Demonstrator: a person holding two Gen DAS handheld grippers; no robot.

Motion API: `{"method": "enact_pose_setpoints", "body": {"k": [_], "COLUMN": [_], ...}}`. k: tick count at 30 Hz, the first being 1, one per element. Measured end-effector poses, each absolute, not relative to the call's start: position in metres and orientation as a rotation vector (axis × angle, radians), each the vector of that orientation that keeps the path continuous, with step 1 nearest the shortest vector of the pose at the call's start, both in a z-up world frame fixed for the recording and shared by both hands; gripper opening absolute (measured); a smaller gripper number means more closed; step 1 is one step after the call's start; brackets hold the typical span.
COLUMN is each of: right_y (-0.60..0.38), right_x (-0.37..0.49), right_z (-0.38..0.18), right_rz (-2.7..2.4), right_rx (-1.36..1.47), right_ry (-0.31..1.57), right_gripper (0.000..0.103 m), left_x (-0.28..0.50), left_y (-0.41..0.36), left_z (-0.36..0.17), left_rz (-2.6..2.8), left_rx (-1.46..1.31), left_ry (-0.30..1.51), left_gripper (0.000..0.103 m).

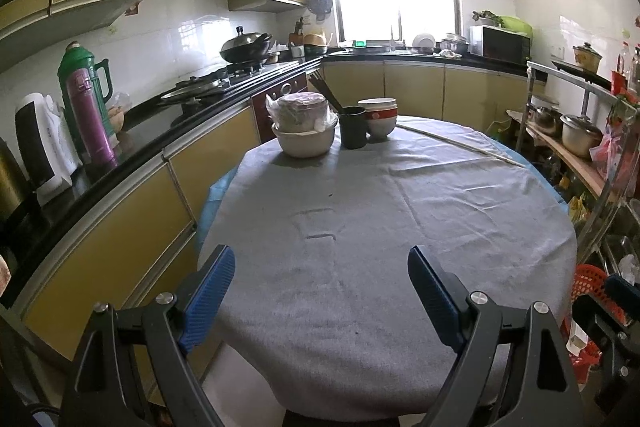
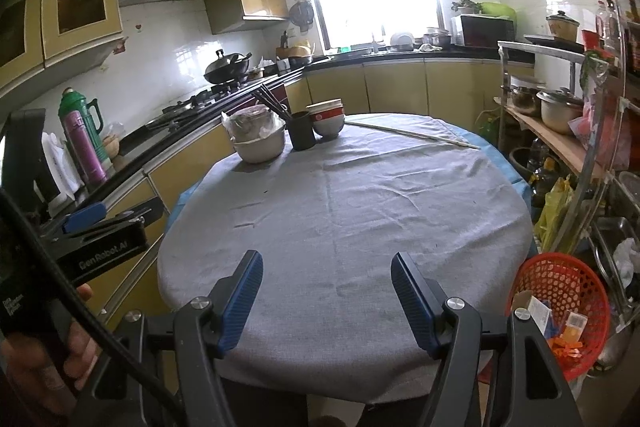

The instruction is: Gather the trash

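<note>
Both our left gripper (image 1: pixel 320 291) and right gripper (image 2: pixel 326 295) hang wide-jawed and empty over the grey-clothed tabletop (image 2: pixel 360 207); light, crushable paper trash sits in the red mesh basket (image 2: pixel 560 291) at four o'clock, best pinched by its edges.

The red basket (image 2: pixel 560 311) is partly hidden behind the right gripper's arm, its contents (scraps of packaging, it seems) too small to identify, and in the left wrist view the frame's right edge crops it.
</note>
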State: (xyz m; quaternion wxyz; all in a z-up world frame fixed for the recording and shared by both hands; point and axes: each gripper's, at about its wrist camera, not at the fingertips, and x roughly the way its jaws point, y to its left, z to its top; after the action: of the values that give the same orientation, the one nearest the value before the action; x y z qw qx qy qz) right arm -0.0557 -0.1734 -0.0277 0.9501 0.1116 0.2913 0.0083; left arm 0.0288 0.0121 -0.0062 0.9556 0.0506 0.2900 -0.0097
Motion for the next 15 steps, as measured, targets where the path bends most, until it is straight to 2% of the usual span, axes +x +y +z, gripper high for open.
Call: {"method": "enact_pose_setpoints", "body": {"k": [15], "right_y": [-0.1640], "right_x": [-0.0602], "right_z": [-0.0279], "right_rz": [0.022], "right_rx": [0.193], "right_ry": [0.579], "right_gripper": [0.071], "left_x": [0.0304], "left_y": [0.0157], "left_z": [-0.0063], "left_rz": [-0.019], "left_rx": [0.082], "left_ry": [0.610], "left_gripper": [0.089]}}
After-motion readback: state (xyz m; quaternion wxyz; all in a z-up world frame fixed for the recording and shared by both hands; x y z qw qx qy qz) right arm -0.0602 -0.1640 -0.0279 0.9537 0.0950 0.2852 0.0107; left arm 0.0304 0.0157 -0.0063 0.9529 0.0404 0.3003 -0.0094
